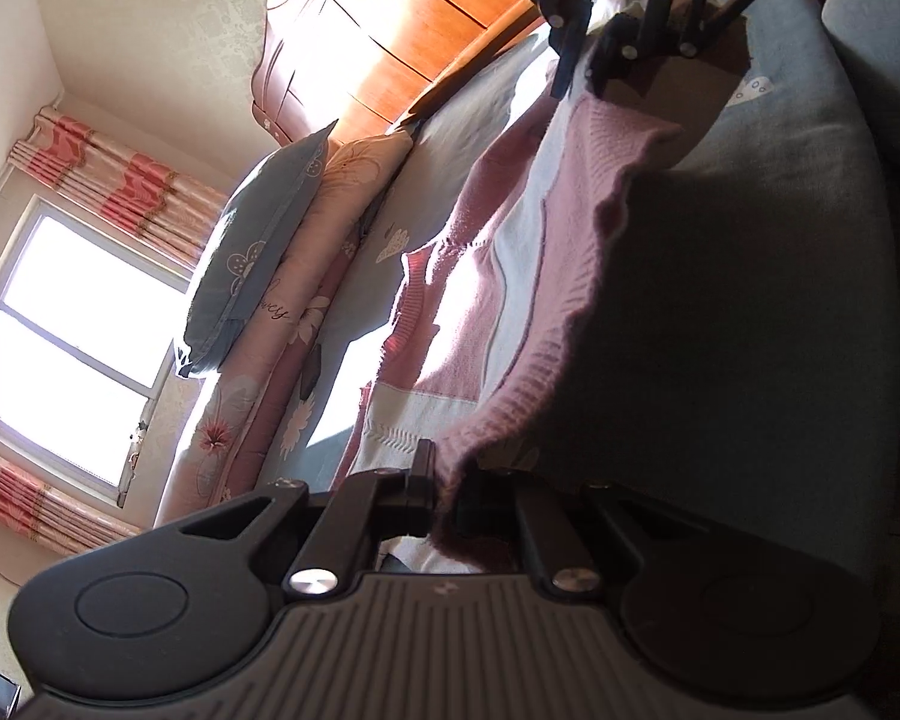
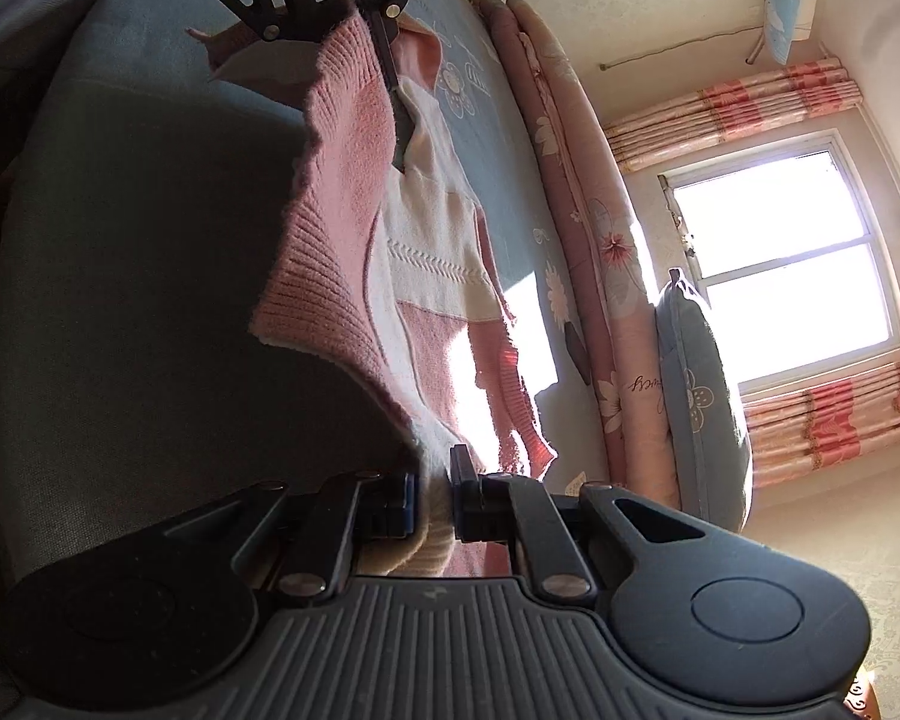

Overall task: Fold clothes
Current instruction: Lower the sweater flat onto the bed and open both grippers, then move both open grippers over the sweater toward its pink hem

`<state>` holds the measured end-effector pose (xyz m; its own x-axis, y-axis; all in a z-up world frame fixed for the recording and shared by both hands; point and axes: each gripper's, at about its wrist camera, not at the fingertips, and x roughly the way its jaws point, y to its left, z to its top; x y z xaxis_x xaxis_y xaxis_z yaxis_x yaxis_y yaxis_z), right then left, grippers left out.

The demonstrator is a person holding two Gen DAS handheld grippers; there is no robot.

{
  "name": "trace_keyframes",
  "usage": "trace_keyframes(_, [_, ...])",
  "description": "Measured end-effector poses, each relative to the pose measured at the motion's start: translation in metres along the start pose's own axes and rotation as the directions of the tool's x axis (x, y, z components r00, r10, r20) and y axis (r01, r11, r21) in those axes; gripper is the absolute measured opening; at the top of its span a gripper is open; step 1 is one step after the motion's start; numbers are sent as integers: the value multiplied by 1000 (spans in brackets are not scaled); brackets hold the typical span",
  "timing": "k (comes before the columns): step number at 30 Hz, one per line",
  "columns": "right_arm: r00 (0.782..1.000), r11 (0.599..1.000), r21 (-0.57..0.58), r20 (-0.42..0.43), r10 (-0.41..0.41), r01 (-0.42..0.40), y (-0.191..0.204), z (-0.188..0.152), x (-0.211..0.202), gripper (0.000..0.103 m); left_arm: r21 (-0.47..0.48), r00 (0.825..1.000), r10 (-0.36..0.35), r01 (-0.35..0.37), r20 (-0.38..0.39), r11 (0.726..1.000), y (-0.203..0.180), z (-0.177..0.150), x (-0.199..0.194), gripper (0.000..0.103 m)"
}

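Above the bed, both hand-held grippers apparently pinch the sweater hem.

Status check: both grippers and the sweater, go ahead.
Left gripper shut on sweater hem. Right gripper shut on same hem, other end. Sweater lifted over bed, rest draped down. Nothing in the way.

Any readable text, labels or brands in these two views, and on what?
Cursive script on the floral quilt: only partly legible, seemingly ending "...wers"; I cannot read it for certain.
No other readable text; none on the sweater or either gripper.
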<state>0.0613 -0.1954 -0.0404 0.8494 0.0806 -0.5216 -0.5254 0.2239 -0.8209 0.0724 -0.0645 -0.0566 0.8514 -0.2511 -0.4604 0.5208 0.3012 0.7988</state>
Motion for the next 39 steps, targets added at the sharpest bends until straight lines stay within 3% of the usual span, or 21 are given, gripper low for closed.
trace_keyframes(8, [982,983,14,-26,185,-185,36,2,-4,12,63,989,-144,146,-33,987,-39,-5,-1,10])
trace_keyframes(14, [933,925,134,-8,361,-357,58,1,-1,12,39,963,-257,260,-78,965,-59,-14,1,14])
trace_keyframes(18, [916,883,258,28,399,-392,48,-8,-7,12,-176,938,-336,319,-82,931,-35,-19,-1,14])
trace_keyframes(21, [906,819,400,82,414,-411,28,-20,-13,13,-405,922,-383,331,-52,852,-1,-29,0,21])
trace_keyframes(23, [903,751,514,129,409,-413,9,-32,-16,18,-550,925,-379,298,-36,780,21,-41,3,42])
trace_keyframes(25, [909,662,636,169,382,-396,-11,-48,-16,29,-684,932,-361,236,-43,690,41,-55,9,52])
trace_keyframes(28, [918,486,801,191,347,-350,-32,-78,-11,29,-827,929,-366,163,-54,537,60,-81,19,53])
trace_keyframes(30, [926,357,878,206,317,-318,-39,-101,-8,30,-896,922,-383,128,-50,426,67,-97,26,59])
trace_keyframes(32, [934,290,914,196,298,-284,-37,-115,-8,34,-970,903,-430,89,-17,225,69,-123,39,65])
trace_keyframes(33, [940,273,925,184,288,-265,-35,-119,-8,34,-987,892,-452,74,1,143,69,-134,46,65])
trace_keyframes(35, [942,245,936,180,282,-253,-29,-122,-7,36,-998,869,-492,37,57,-50,64,-159,61,64])
trace_keyframes(37, [943,219,944,180,280,-246,-22,-125,-7,36,-986,863,-497,12,93,-164,57,-175,69,64])
trace_keyframes(39, [944,193,952,181,278,-239,-16,-127,-6,37,-971,865,-483,21,138,-239,53,-183,73,67])
